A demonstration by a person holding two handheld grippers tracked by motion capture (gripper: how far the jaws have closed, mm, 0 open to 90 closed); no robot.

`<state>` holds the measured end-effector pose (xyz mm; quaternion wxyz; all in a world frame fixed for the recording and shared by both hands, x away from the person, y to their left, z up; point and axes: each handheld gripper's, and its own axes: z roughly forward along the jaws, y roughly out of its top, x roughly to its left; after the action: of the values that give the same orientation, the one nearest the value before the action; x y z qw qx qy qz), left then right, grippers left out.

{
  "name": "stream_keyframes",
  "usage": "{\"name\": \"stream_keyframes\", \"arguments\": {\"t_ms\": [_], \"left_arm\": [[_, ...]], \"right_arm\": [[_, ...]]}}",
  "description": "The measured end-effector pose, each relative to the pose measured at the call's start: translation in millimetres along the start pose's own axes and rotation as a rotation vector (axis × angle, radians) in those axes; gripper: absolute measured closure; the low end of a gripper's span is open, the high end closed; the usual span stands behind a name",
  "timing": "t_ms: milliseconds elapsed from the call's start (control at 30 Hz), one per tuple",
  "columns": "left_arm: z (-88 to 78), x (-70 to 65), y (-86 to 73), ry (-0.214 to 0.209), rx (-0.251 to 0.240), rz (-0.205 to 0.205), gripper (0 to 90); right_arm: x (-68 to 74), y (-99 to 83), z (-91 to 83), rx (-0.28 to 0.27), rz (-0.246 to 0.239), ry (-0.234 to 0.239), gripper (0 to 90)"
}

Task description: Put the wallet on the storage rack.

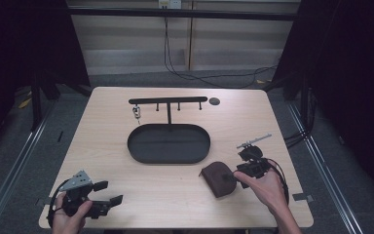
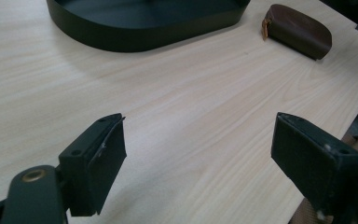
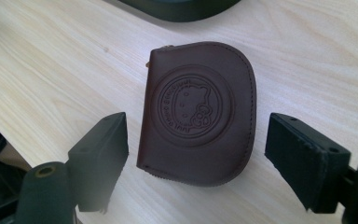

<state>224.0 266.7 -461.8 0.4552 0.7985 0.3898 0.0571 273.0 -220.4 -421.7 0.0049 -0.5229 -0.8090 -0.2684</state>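
**Two hand-held grippers over a pale wooden table, pouch between the right jaws**

In the high view, the dark brown D-shaped leather pouch (image 1: 217,178) lies flat at lower right of the pale wooden table (image 1: 126,185), near the black oval metal tray (image 1: 169,143) with its T-shaped hanger rack (image 1: 168,100). The right gripper (image 3: 196,158) has its jaws spread wide on either side of the pouch, not touching it. The left gripper (image 1: 108,192), lower left, likewise stands with jaws apart, over bare wood.
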Motion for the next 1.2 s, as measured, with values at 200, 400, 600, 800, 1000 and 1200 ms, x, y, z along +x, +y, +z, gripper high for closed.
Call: {"name": "stream_keyframes", "arguments": {"t_ms": [200, 400, 600, 800, 1000, 1200], "left_arm": [[0.8, 4.1, 1.0, 0.002, 0.005, -0.032, 17.5], [1.2, 3.2, 1.7, 0.003, 0.005, -0.021, 17.5], [4.1, 5.1, 3.2, -0.005, 0.018, -0.021, 17.5], [4.5, 4.4, 2.8, -0.012, 0.030, -0.018, 17.5], [5.2, 6.4, 2.9, -0.016, 0.039, -0.027, 17.5], [5.0, 5.8, 2.9, -0.022, 0.040, -0.019, 17.5]], "right_arm": [[-0.8, 19.3, 19.3, 0.156, -0.010, -0.041, 23.9], [-7.6, 30.4, 35.4, 0.239, 0.014, -0.040, 23.8], [-8.8, 32.3, 44.2, 0.281, 0.017, -0.043, 23.6], [-10.4, 35.5, 53.2, 0.320, 0.025, -0.063, 23.7], [-10.1, 38.5, 58.4, 0.338, 0.024, -0.064, 24.6], [-10.7, 40.3, 61.3, 0.357, 0.041, -0.053, 28.8]]}}
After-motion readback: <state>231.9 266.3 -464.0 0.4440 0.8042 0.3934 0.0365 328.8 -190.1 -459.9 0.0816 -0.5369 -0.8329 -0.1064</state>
